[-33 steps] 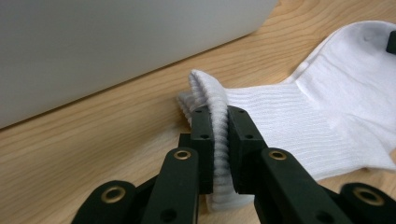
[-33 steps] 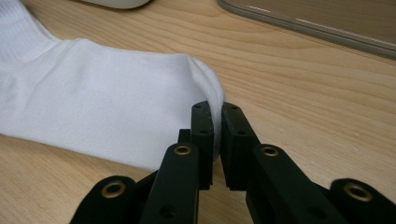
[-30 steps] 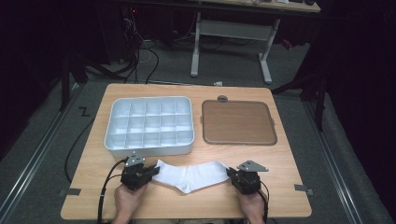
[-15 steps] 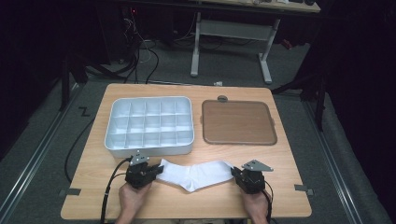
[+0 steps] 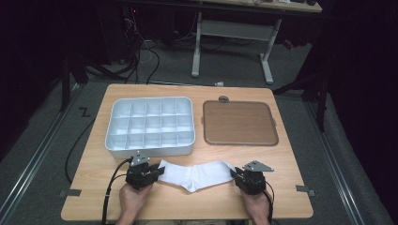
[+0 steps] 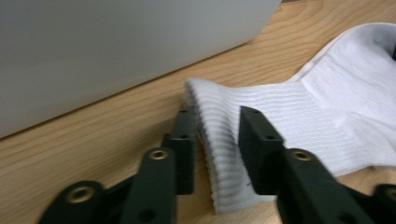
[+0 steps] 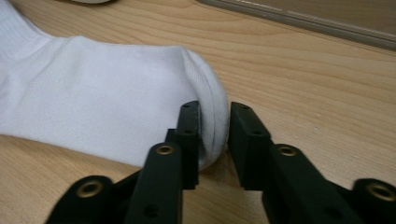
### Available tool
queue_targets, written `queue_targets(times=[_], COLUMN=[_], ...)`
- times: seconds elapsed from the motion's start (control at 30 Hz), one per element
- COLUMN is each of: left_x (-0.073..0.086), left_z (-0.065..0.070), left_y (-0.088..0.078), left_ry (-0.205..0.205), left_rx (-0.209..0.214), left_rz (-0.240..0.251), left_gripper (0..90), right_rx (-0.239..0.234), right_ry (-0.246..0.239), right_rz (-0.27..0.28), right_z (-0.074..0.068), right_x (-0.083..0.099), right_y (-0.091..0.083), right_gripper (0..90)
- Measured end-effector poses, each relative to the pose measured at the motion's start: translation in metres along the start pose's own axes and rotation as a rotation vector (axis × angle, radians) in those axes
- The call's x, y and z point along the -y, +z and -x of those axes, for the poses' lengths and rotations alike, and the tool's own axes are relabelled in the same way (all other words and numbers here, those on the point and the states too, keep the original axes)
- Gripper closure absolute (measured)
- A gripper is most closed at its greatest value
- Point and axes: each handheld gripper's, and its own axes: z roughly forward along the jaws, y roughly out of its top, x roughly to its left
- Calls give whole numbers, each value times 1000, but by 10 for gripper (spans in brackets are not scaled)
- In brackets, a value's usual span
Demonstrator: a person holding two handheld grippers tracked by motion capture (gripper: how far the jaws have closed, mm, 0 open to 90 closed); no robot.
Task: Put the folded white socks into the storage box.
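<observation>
Sock flat between both parted claws

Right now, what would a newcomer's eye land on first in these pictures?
The white sock, stretched flat along the table's near edge between the left gripper and the right gripper. Both have just been opening, with the sock's ends between their slack jaws. Behind sit a white compartment tray at left and a brown lid at right.
</observation>
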Motion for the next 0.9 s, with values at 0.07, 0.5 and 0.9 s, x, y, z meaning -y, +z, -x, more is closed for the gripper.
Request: queue_targets(times=[0.07, 0.5, 0.9], left_x=[-2, -1, 8], left_z=[0, 4, 6], left_y=[-2, -16, -16], left_ry=[-3, -54, -69], left_rx=[-9, -64, -75], left_rz=[6, -25, -24], left_gripper=[559, 438, 463], right_rx=[1, 18, -171], right_ry=[-5, -36, -140], right_rz=[-1, 127, 100], right_z=[0, -9, -56], right_x=[-1, -15, -29], right_y=[0, -34, -16], right_gripper=[628, 580, 744])
